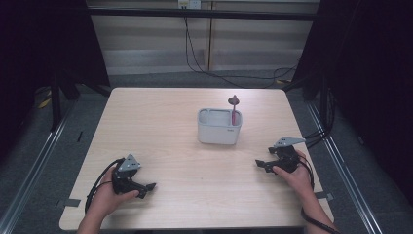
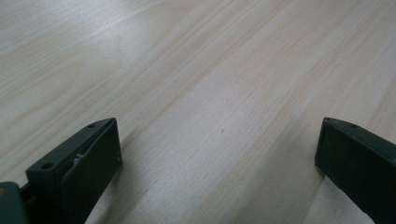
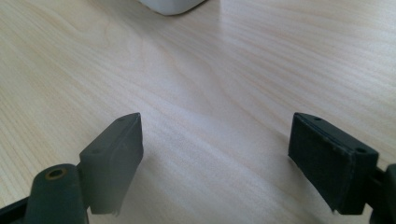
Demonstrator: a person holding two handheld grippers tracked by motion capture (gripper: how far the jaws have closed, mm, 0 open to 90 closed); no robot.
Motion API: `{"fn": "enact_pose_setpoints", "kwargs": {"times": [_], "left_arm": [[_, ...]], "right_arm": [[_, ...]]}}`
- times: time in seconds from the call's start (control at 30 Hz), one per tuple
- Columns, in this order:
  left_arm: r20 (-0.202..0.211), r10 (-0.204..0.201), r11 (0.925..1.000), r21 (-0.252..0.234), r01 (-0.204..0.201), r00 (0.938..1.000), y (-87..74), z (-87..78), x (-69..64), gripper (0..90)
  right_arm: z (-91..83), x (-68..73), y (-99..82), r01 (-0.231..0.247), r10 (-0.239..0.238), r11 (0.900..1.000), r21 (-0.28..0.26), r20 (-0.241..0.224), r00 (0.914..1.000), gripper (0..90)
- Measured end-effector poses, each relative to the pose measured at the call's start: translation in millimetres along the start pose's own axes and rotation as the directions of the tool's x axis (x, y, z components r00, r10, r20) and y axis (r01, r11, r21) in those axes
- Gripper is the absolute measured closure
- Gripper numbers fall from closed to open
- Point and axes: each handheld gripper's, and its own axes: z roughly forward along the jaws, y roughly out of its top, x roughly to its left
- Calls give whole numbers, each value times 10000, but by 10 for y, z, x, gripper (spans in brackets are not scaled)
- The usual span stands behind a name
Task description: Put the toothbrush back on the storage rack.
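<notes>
Bare pale wooden desk (image 1: 160, 126) surrounds the white plastic holder (image 1: 219, 126); nearer its front edge, left gripper (image 1: 146, 189) and right gripper (image 1: 262, 165) rest, jaws apart.

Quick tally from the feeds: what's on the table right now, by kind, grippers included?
White holder: 1
Pink utensil standing in the holder: 1
Grippers, both with jaws apart and holding nothing: 2, the left gripper and the right gripper
Total: 4
</notes>
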Motion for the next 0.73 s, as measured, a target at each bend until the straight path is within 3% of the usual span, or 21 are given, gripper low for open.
{"fn": "enact_pose_setpoints", "kwargs": {"times": [0.3,0.73], "left_arm": [[3,6,10000,4,-6,10000,0,0,0,0],[-11,-4,10000,13,4,10000,0,-1,0,0]], "right_arm": [[14,37,-20,485,-485,9988,43,140,9987,168],[4,46,-33,153,-157,9998,88,502,9986,153]]}}
